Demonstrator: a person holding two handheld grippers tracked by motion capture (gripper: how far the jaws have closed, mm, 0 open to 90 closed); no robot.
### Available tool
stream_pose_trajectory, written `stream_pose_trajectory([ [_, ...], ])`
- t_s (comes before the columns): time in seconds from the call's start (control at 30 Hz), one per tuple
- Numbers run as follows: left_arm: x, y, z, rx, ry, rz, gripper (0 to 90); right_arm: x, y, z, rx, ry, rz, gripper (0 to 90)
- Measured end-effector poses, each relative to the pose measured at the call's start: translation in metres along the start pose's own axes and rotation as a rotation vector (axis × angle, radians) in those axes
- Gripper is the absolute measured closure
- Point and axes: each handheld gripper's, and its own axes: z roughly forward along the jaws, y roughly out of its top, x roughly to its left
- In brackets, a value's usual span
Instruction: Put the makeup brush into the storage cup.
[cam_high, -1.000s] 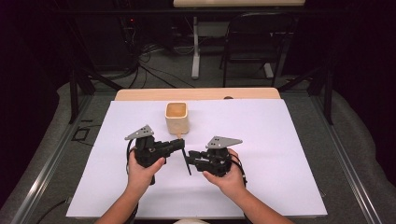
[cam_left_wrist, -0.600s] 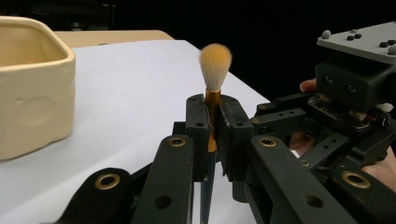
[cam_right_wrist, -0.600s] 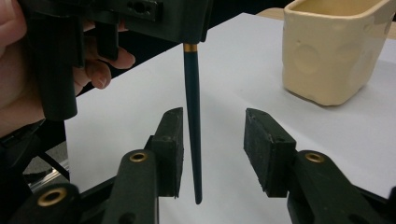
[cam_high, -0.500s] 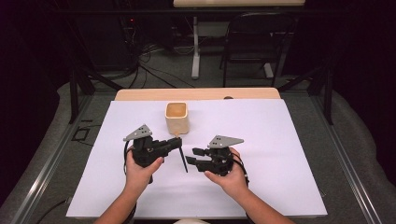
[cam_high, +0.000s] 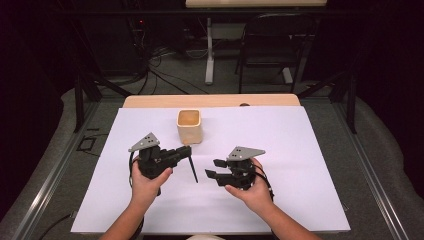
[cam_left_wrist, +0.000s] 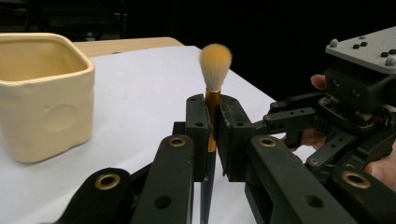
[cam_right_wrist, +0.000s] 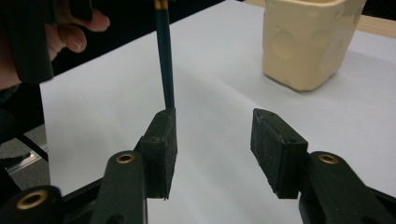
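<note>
The cup (cam_high: 189, 126) stands just beyond the left gripper (cam_high: 186, 150), blocking the way forward there. The brush (cam_high: 192, 167) hangs down from that gripper, across the gap to the right gripper (cam_high: 213, 168). White sheet (cam_high: 310, 150) right of the cup lies bare

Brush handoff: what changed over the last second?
The right tongs have just been opening and let go of the brush; their pads now stand apart with nothing between them, and they have drawn slightly away from it, its dark handle just beyond one pad. The left tongs stay clamped on the brush below its bristles. The cream cup and the white sheet are unchanged.
</note>
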Motion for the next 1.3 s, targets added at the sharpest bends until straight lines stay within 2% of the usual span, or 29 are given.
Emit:
stream_pose_trajectory([
  [0.23,0.0,0.0,0.0,-0.001,0.006,0.003,83.3,-0.001,-0.002,0.0,0.009,-0.013,-0.009,50.0],
  [0.27,0.0,0.0,-0.002,-0.001,0.026,0.034,83.3,-0.001,-0.002,0.0,0.009,-0.013,-0.009,50.0],
  [0.33,0.0,0.0,-0.003,-0.004,0.037,0.043,83.3,-0.003,-0.003,-0.005,0.027,-0.031,-0.019,48.7],
  [0.47,0.0,0.0,-0.004,-0.004,0.045,0.048,83.3,-0.006,-0.007,-0.009,0.003,-0.043,0.003,47.7],
  [0.67,0.0,0.0,-0.006,-0.001,0.059,0.062,83.4,-0.008,-0.013,-0.012,0.004,-0.051,0.013,47.6],
  [0.83,0.0,0.0,-0.003,0.007,0.051,0.066,83.4,-0.01,-0.019,-0.013,-0.026,-0.069,0.019,47.2],
  [1.0,-0.001,0.001,0.0,0.022,0.059,0.077,83.3,-0.013,-0.023,-0.016,-0.021,-0.079,0.021,46.6],
  [1.1,0.002,0.006,0.001,0.03,0.073,0.079,83.4,-0.015,-0.026,-0.017,-0.03,-0.079,0.028,46.6],
  [1.2,0.006,0.013,0.001,0.037,0.082,0.058,83.3,-0.017,-0.028,-0.017,-0.029,-0.076,0.045,46.3],
  [1.3,0.007,0.023,0.0,0.036,0.097,0.066,83.3,-0.018,-0.029,-0.016,-0.037,-0.075,0.049,45.2],
])
